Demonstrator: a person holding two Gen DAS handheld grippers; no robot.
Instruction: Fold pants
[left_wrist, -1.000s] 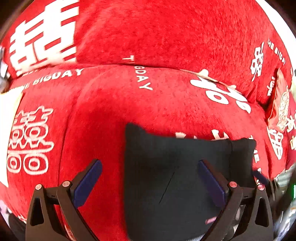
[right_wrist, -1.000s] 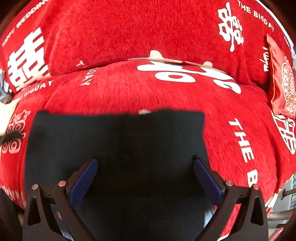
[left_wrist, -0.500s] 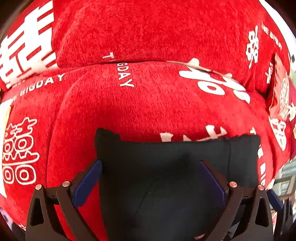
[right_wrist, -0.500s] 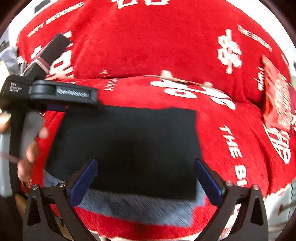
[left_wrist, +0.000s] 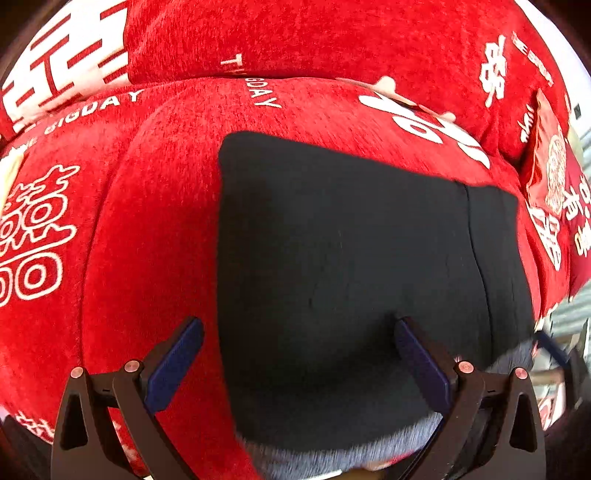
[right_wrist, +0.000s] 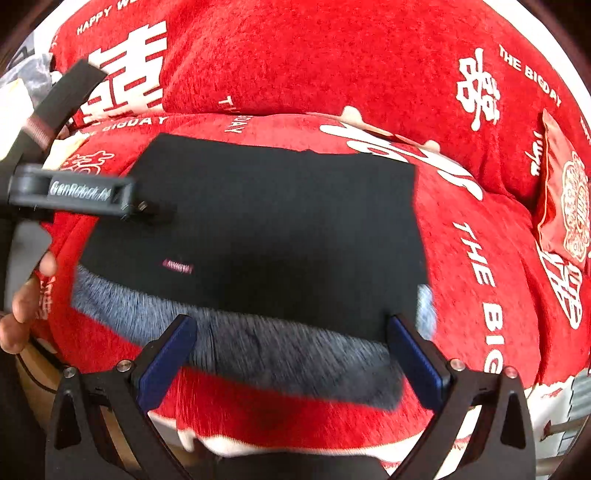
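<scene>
You have a red plush sofa cover (right_wrist: 295, 66) in front of you, spread over seat and backrest alike, printed in white with double-happiness characters and the words "THE BIGDAY" (some of the lettering is cut off by folds). Off to your right a red cushion (right_wrist: 565, 206) with a round white emblem leans against the backrest.

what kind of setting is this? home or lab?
Most likely a home living room. The black pants lie folded on a sofa under a red plush cover printed with wedding characters and "HAPPY WEDDING", with a matching red cushion at its right end.
</scene>
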